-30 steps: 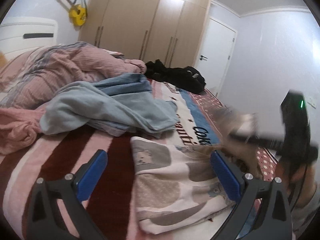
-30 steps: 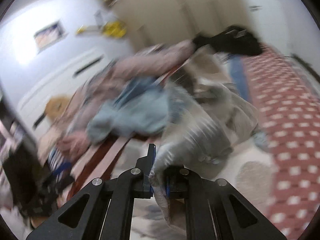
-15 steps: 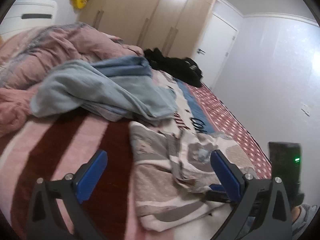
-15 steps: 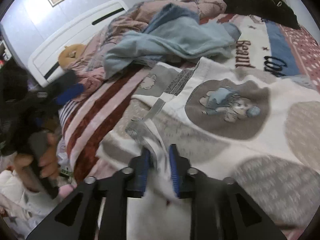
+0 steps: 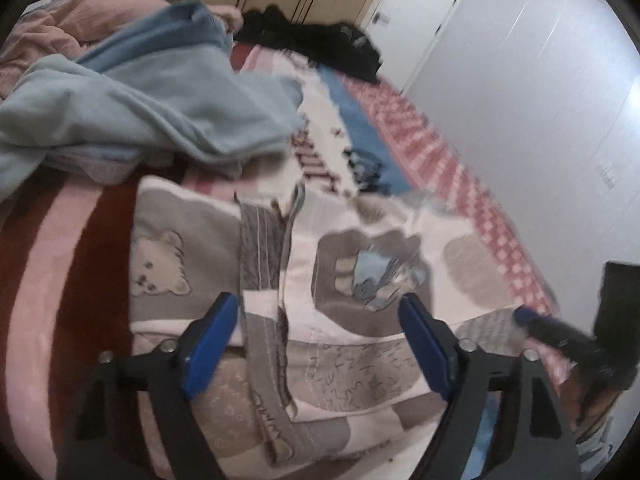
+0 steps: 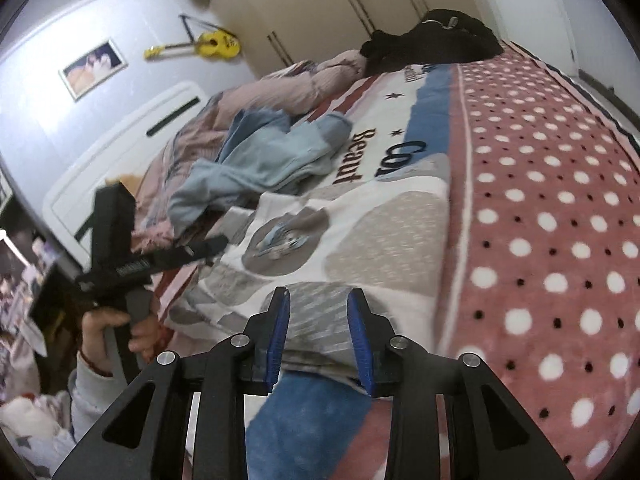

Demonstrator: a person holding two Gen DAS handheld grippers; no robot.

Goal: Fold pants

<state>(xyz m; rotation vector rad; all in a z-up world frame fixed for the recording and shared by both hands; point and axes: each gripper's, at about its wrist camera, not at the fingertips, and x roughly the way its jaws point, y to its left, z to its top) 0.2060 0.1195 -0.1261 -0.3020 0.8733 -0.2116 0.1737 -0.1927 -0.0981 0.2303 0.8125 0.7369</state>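
Just pants (image 5: 320, 280) edge between open hand-held gripper (image 6: 318, 336)

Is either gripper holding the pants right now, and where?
Neither. The left gripper and right gripper both hover open over the patterned pants, which lie spread on the bed.

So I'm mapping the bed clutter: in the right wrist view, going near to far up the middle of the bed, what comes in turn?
right hand-held gripper → patterned pants → light blue garment → pink quilt → black clothing heap → wardrobe.
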